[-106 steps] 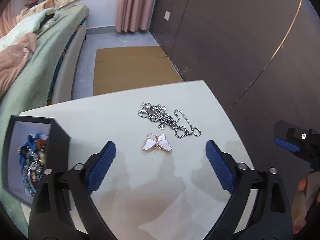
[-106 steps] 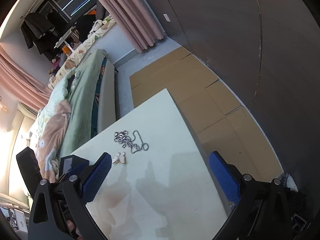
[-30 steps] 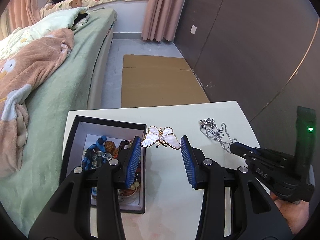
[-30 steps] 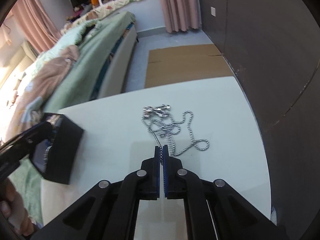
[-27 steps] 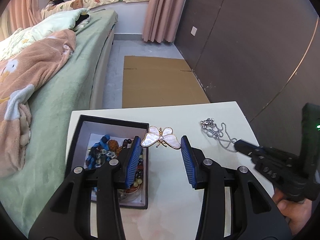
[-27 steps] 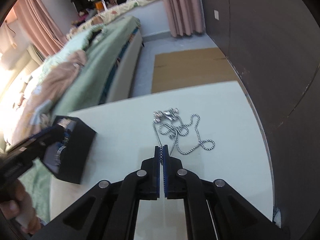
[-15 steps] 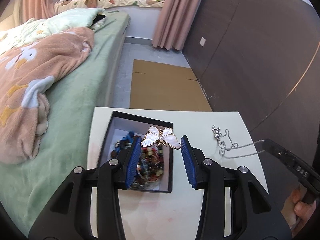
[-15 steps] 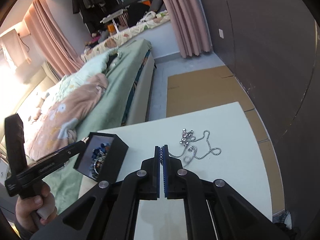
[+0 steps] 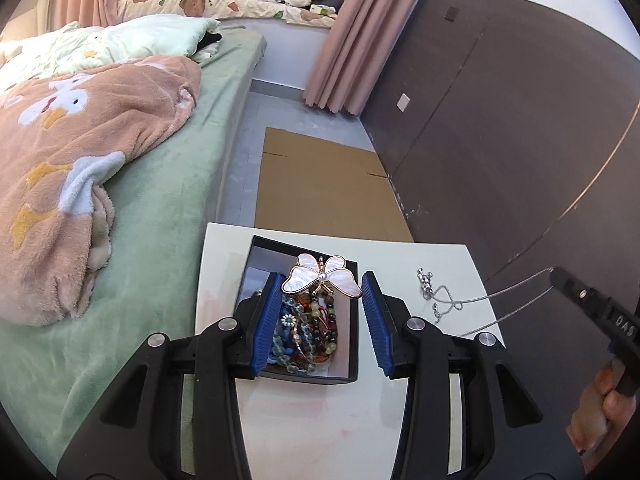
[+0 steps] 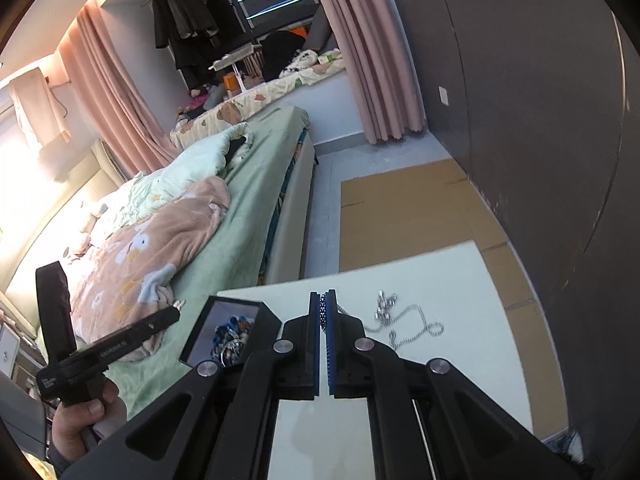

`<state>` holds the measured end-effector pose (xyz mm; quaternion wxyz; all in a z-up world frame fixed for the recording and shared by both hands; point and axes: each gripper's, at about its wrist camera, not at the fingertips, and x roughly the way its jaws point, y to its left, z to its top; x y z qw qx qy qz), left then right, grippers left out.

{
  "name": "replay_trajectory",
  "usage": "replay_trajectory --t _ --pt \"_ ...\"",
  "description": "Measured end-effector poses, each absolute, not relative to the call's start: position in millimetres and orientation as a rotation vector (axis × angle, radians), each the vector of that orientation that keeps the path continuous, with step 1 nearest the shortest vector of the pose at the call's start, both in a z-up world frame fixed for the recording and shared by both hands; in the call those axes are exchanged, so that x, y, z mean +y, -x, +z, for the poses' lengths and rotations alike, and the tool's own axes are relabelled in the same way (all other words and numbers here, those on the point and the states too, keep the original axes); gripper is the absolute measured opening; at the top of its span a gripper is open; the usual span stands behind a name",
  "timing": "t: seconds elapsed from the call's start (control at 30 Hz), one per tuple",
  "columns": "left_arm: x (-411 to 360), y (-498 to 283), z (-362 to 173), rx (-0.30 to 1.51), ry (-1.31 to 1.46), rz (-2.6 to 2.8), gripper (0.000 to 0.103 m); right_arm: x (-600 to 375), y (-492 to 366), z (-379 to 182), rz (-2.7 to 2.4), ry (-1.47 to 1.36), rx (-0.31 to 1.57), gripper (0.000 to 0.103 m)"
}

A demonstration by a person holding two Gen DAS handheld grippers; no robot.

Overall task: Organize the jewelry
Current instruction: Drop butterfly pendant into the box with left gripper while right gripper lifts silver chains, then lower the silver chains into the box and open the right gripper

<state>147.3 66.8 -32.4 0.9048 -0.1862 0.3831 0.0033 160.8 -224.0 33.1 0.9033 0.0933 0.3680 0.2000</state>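
Observation:
My left gripper is shut on a white and gold butterfly brooch and holds it above an open black jewelry box full of beads. My right gripper is shut on a silver ball chain. The chain is partly lifted; its clasp end still trails on the white table. In the left wrist view the chain stretches taut up to the right gripper. The box also shows in the right wrist view, left of the chain.
A bed with a green cover and a pink blanket runs along the table's left side. A dark wall is on the right. Flat cardboard lies on the floor beyond the table.
My left gripper has carried the brooch over the box. My right gripper has risen with the chain, pulling more of it off the table.

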Motion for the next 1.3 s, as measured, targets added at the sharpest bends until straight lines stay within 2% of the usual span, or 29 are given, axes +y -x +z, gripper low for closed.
replay_trajectory --t 0.3,0.33,0.4,0.9,1.3 --pt "74.8 -151.9 -36.5 0.827 0.402 -0.029 0.043 -199.7 -165.1 94.6 0.438 -0.128 0.692 0.002" --pt "73.7 -153.1 -37.5 0.835 0.402 -0.040 0.054 -197.0 -165.2 103.0 0.435 -0.120 0.680 0.002" --pt "71.8 -153.0 -36.0 0.829 0.399 -0.056 0.068 -192.9 -163.9 117.1 0.433 -0.112 0.660 0.002" --pt "111.9 -144.9 -27.2 0.760 0.502 0.004 0.072 -154.3 -157.8 243.8 0.441 -0.031 0.488 0.002" --pt "140.0 -138.5 -25.3 0.715 0.564 0.042 0.072 -96.7 -140.9 294.5 0.508 0.033 0.410 0.002"
